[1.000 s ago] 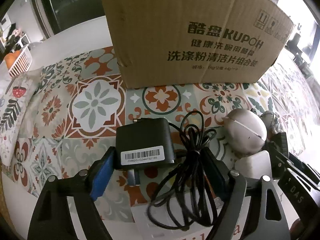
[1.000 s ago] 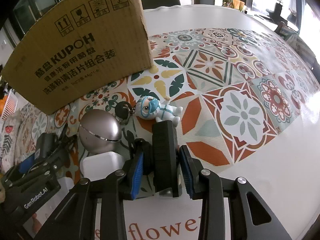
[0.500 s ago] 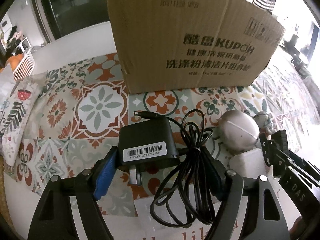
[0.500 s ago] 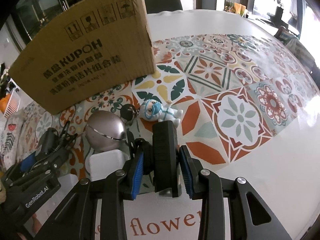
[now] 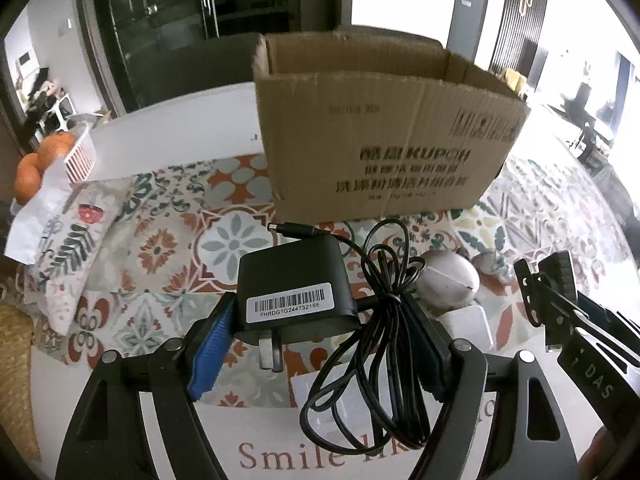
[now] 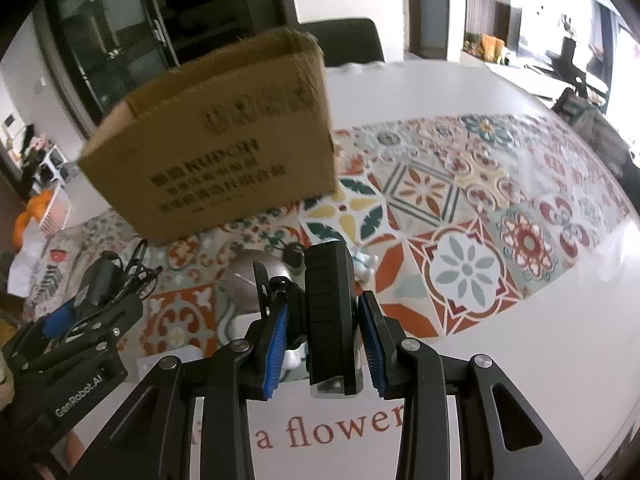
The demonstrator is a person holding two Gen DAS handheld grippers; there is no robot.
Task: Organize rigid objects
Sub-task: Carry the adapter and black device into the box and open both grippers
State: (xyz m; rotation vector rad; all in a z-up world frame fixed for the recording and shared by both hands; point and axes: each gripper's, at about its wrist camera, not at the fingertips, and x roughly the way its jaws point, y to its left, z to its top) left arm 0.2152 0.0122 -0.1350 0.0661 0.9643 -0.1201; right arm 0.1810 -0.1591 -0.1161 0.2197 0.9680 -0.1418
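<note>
Now aloft: left gripper (image 5: 320,344) clamped on black power adapter (image 5: 294,284) with bundled cord (image 5: 384,344) dangling; right gripper (image 6: 324,344) clamped on black ribbed device (image 6: 330,316); open cardboard box (image 5: 380,132) ahead on patterned tablecloth (image 6: 460,216); silver egg-shaped case (image 5: 450,280) and white block (image 5: 468,322) below, between grippers.

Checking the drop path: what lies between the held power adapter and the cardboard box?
Left wrist view: only the adapter's barrel plug over bare patterned cloth separates power adapter from cardboard box.
</note>
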